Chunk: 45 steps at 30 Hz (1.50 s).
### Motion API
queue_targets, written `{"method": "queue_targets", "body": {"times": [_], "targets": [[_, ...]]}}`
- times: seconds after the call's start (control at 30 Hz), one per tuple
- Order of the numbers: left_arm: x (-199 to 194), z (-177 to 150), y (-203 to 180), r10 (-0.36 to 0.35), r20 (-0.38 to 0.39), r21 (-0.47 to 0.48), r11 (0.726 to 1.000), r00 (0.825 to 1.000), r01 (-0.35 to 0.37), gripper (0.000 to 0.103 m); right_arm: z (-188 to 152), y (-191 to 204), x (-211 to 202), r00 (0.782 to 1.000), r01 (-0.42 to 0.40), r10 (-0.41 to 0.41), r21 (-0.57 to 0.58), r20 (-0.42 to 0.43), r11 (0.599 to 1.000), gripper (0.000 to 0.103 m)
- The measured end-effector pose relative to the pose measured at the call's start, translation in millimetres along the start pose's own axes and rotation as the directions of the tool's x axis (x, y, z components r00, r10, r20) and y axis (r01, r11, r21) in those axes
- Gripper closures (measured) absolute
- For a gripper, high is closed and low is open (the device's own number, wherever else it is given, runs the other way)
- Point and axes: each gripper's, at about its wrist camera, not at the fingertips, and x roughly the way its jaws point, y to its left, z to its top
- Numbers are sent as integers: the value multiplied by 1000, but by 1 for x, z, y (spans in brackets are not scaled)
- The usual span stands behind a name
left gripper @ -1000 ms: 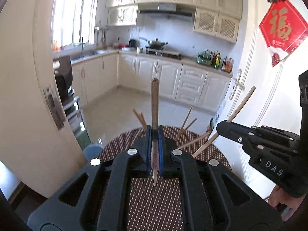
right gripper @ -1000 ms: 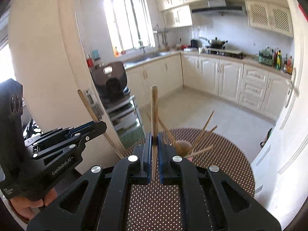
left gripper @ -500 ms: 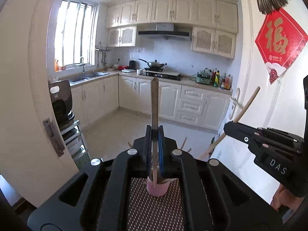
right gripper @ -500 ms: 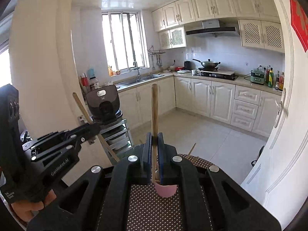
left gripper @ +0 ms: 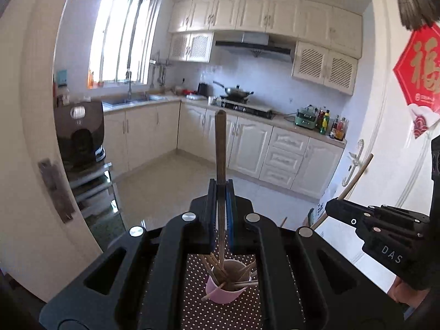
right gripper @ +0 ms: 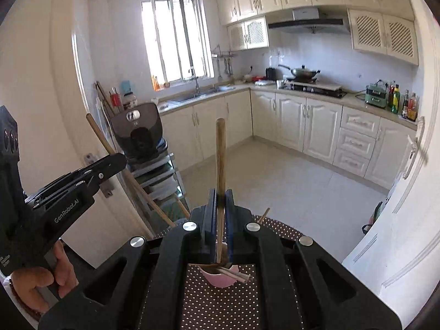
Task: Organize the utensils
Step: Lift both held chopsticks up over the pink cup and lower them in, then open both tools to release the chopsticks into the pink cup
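A home kitchen: cream cabinets [left gripper: 286, 148], sink [right gripper: 203, 93], wok [right gripper: 301, 72] on stove.

1. Your right gripper [right gripper: 220, 195] sits at centre frame, its jaws clamped on a wooden chopstick [right gripper: 220, 154] that stands nearly upright toward 12 o'clock.
2. At 6 o'clock below the jaws, a pink cup [right gripper: 220, 280] holds more chopsticks [right gripper: 235, 275] on a dotted brown mat [right gripper: 220, 308].
3. At 9 o'clock, your left gripper [right gripper: 117, 162] grips a second chopstick [right gripper: 129, 176], slanting from upper left to lower right.
4. Your hand [right gripper: 41, 283] holds that gripper's handle at 8 o'clock.
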Motion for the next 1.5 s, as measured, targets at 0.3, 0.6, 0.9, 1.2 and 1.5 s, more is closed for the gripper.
{"method": "queue_targets", "body": {"times": [0.3, 0.6, 0.9, 1.2, 1.5], "targets": [[45, -21, 14, -7, -70, -51, 999, 998, 4, 97, -9, -8, 41, 996, -15, 15, 1, -91, 1000, 98], [71, -43, 21, -28, -163, -50, 999, 986, 20, 97, -17, -2, 62, 986, -31, 29, -6, -162, 1000, 98], [76, -56, 23, -42, -241, -45, 998, 970, 32, 95, -28, 1, 68, 980, -8, 10, 10, -199, 1000, 97], [47, -50, 21, -35, -190, -13, 999, 981, 33, 42, -27, 10, 42, 990, 8, -2, 44, -139, 999, 77], [1, -38, 24, -31, -112, 14, 999, 993, 33, 36, -25, 29, -3, 999, 37, -35, 54, -38, 998, 70]]}}
